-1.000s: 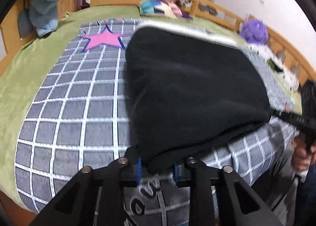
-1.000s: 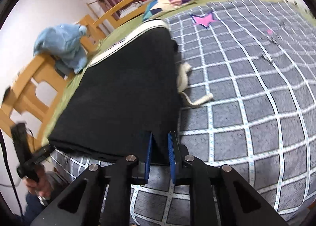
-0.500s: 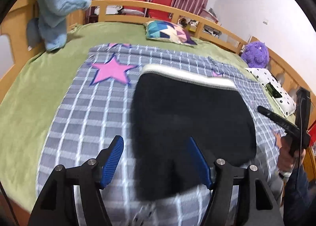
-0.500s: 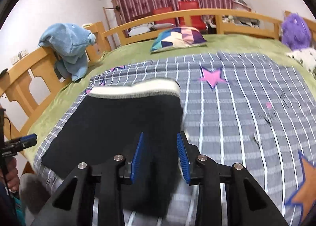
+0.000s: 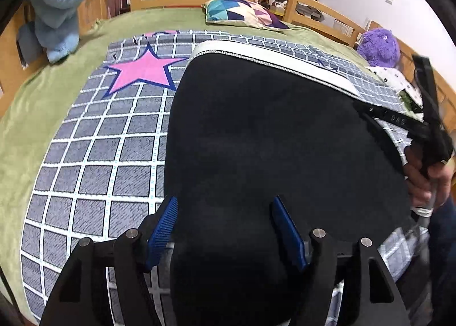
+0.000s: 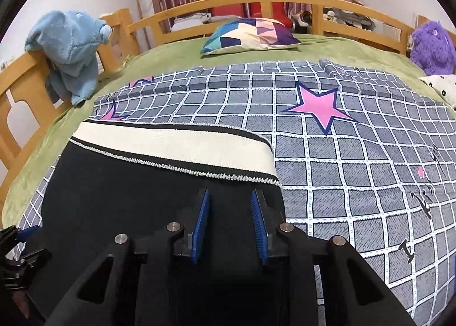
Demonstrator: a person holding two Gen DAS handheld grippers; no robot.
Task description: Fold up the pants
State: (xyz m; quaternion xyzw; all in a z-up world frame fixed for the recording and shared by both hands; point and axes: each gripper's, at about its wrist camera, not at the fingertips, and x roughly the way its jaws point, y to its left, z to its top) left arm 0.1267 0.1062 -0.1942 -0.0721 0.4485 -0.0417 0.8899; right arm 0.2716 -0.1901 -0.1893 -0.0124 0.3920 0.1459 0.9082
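Note:
The black pants (image 5: 270,140) with a white waistband (image 5: 273,59) lie folded on the grey checked blanket; they also show in the right wrist view (image 6: 136,197), waistband (image 6: 176,149) at the far end. My left gripper (image 5: 225,206) is open, its blue pads either side of the near fabric edge, holding nothing. My right gripper (image 6: 230,197) is open above the pants' right part, empty. The right gripper also shows in the left wrist view (image 5: 399,120), held by a hand at the pants' right edge.
The grey checked blanket (image 6: 356,155) with pink stars covers a green bed sheet (image 5: 28,103). A patchwork pillow (image 6: 250,35) lies at the head. A blue plush (image 6: 71,49) hangs on the wooden rail. A purple plush (image 6: 433,46) sits at the right.
Both grippers let go of the pants' near edge and opened. The pants now lie flat on the blanket. Both grippers moved in low over the fabric.

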